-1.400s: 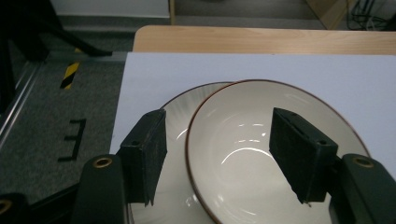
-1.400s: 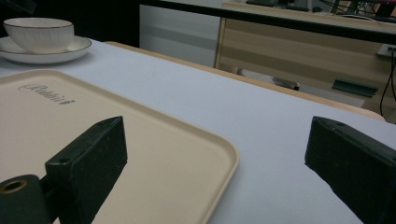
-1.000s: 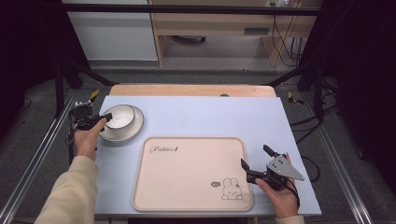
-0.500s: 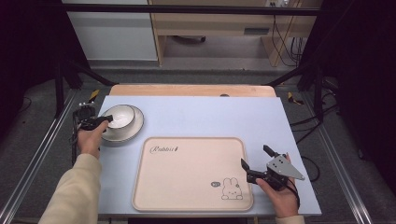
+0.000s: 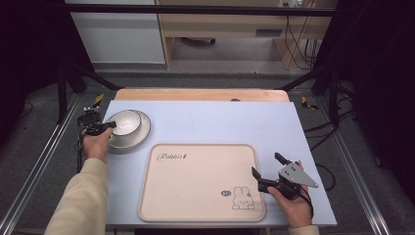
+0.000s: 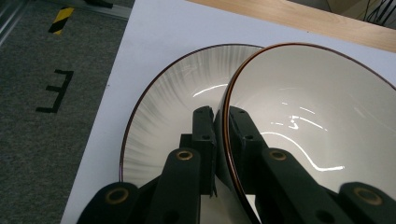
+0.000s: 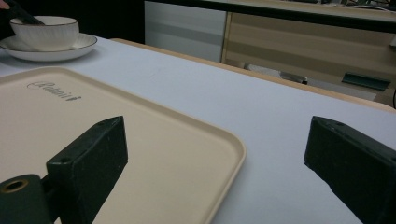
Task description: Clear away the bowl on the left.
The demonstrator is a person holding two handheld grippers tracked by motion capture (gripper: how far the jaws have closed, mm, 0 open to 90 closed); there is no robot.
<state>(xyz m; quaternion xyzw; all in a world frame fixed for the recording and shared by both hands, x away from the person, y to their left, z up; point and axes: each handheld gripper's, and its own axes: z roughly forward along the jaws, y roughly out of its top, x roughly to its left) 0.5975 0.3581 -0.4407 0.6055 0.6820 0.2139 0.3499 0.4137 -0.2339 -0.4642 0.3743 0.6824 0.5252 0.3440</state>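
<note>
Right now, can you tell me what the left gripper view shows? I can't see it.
The left tool pinches the rim of a white bowl, one black jaw inside and one outside. The bowl sits in a white ribbed plate on a pale blue table.

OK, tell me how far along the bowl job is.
Done: the left gripper has just closed its jaws on the rim of the white bowl, one jaw inside and one outside. In hand: the bowl sits gripped on its plate, not lifted. Left: moving it, probably onto the beige rabbit tray, which holds nothing. The right gripper waits open at the tray's right edge.
</note>
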